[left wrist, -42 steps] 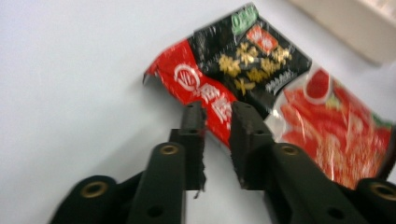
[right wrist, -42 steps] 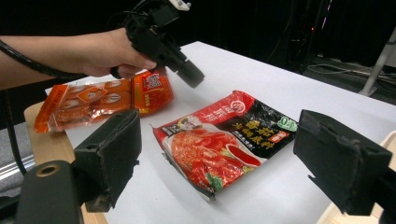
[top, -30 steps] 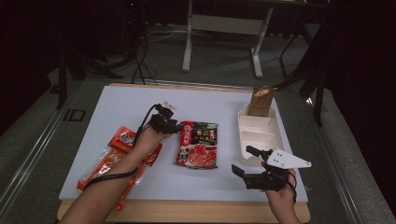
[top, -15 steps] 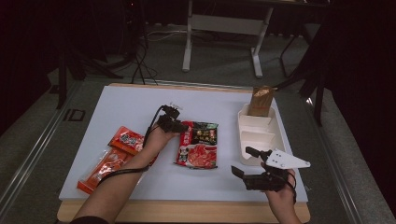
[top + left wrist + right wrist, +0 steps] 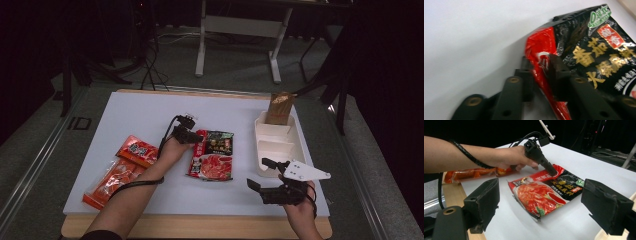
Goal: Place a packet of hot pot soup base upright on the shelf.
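Red-and-black sauce packet (image 5: 212, 155), high view: flat on the white table (image 5: 130, 115), near its middle, just left of the white compartment tray (image 5: 276, 145); long axis runs near-to-far, black printed end toward the far edge, red pictured end toward the person; left gripper (image 5: 192, 136) sits at the packet's far left edge, forearm coming in from lower left; two orange-red snack packs (image 5: 120, 167) lie left of that forearm, apart from the packet; a brown paper bag (image 5: 279, 107) stands at the tray's far end; right gripper (image 5: 261, 173) hovers near the front edge, right of the packet, not touching it.

Left gripper view: packet (image 5: 584, 52) edge pinched up between the two black jaws, red border crumpled and raised off the table there; jaws have just been closing, and the pads now press on that edge.

Right gripper view: its own jaws stand wide apart, nothing between them; the packet (image 5: 544, 191) lies beyond them, long axis slanting from near left to far right; the left gripper (image 5: 550, 171) grips its far red edge, hand (image 5: 511, 157) behind it.
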